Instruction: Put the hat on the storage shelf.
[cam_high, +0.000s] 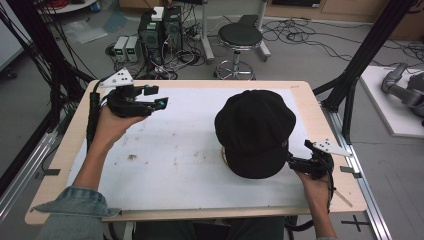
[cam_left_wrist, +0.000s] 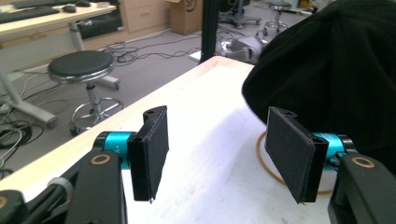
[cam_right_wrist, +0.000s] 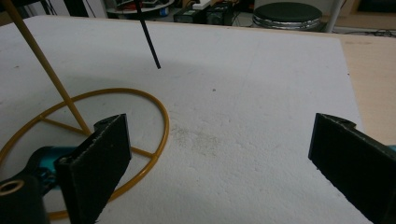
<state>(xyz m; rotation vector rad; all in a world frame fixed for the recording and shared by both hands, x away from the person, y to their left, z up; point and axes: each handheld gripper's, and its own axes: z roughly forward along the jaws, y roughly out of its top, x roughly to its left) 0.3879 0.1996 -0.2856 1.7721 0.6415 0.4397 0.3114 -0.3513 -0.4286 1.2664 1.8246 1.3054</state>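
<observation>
The black cap (cam_high: 256, 132) sits perched on a yellow wire stand (cam_right_wrist: 84, 140) toward the right half of the white counter (cam_high: 175, 150), and by the look of it the hanging part is done: the cap rests on top with nothing clamped on it. The left gripper (cam_high: 152, 97) hangs over the far left of the counter, well apart from the cap, its jaws standing fairly wide with nothing between them; in the left gripper view the two black pads (cam_left_wrist: 154, 154) frame bare white board, with the cap's dark cloth (cam_left_wrist: 336, 79) off to the right beyond them. The right gripper (cam_high: 295, 162) sits low at the cap's near right edge, just beside the fabric; whether it touches is hard to call from above. Its own view shows its jaws spread wide and empty, the yellow ring base lying on the board between and beyond them at left, the thin upright rod slanting up out of frame. What seems left, I'd judge, is only for both hands to clear off, or perhaps a nudge to square the cap. As for heading: the crown bulges toward the far side, and the low lip near the person may be the brim, so its long axis runs roughly near to far.
</observation>
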